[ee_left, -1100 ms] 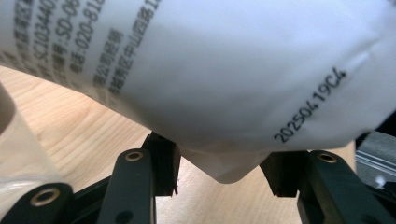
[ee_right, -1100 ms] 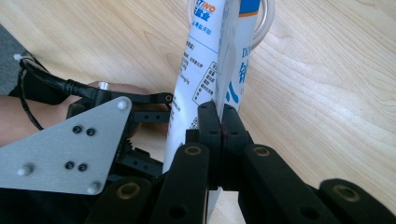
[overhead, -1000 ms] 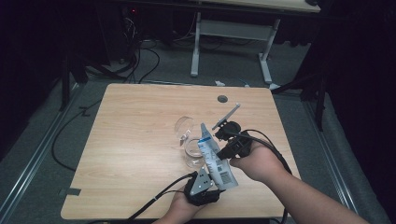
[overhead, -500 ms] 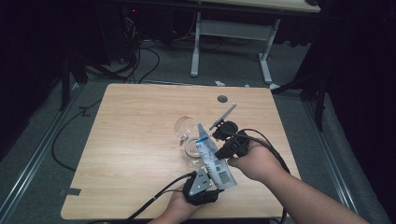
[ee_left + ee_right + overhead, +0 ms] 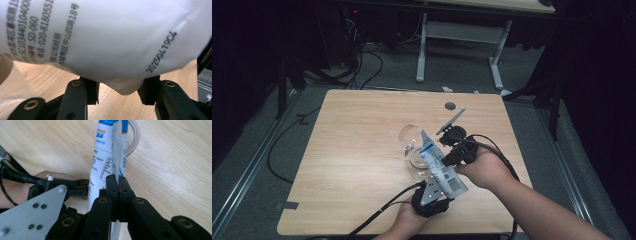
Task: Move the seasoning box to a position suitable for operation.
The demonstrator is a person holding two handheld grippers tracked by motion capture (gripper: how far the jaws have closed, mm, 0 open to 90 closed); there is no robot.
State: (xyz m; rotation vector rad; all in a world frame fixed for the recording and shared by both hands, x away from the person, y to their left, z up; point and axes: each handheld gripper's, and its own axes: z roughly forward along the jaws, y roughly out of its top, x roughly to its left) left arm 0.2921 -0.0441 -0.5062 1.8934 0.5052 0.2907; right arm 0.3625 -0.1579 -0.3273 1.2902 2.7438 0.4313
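So: wooden counter, w/ a white pouch held up over its near-right part, tilted, top end leaning toward the far-left. A clear glass jar lies on its side on the counter just behind/under the pouch, mouth facing far-left; its rim shows in right gripper view too. Left tongs sit at the pouch's bottom end; in left gripper view the pouch bulges betw. the two pads, jaws have just been closing in on it, pads touching its sides, so grasping the pouch. Right tongs are clenched on the pouch's flat side seam, pads pressed together w/ the thin film betw. them. Right tongs in high view sit mid-pouch, right side.
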